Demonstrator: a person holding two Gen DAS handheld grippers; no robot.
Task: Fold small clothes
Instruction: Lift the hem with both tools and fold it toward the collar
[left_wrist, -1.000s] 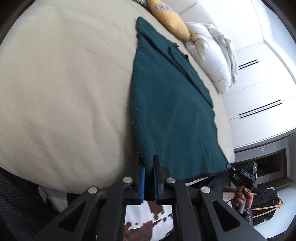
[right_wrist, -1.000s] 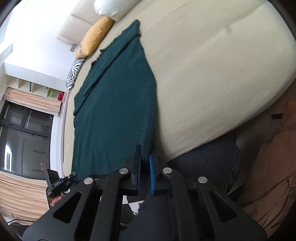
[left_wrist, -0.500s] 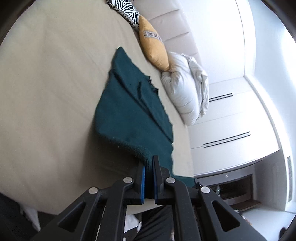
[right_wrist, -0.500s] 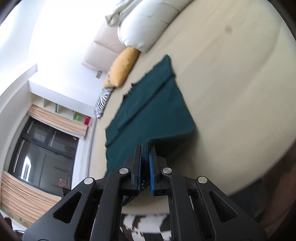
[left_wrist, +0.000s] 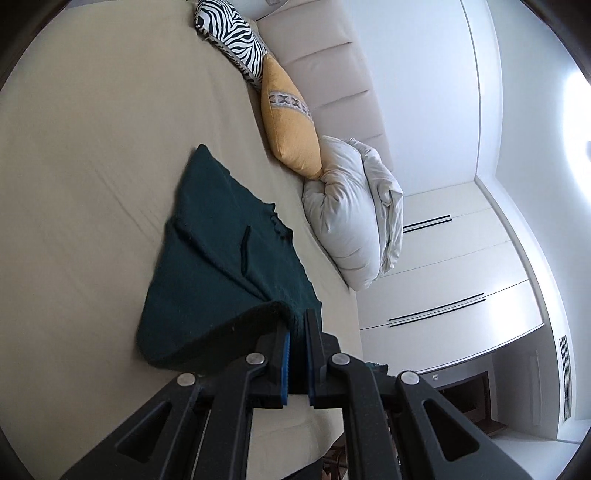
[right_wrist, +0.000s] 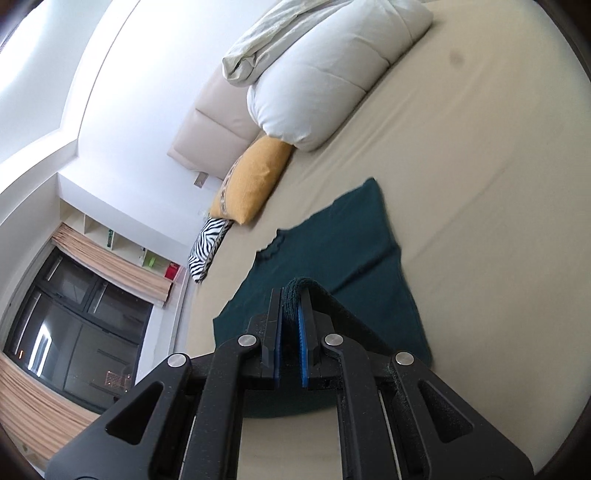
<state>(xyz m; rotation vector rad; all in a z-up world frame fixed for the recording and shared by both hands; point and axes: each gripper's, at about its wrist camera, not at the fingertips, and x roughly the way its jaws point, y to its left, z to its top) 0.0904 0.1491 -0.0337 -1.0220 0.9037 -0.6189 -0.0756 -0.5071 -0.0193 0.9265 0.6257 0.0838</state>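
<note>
The left gripper (left_wrist: 297, 325) is clenched on a thick hem of the dark green knitted garment (left_wrist: 221, 266), and the right gripper (right_wrist: 291, 295) pinches another rolled edge of it. Ahead of both finger pairs the fuzzy cloth lies partly doubled over on the smooth beige bed (left_wrist: 81, 184).

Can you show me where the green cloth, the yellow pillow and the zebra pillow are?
green cloth (left_wrist: 221, 266), left wrist view, its flat middle.
yellow pillow (left_wrist: 290, 122), left wrist view, its middle.
zebra pillow (left_wrist: 232, 37), left wrist view, its striped face.
</note>
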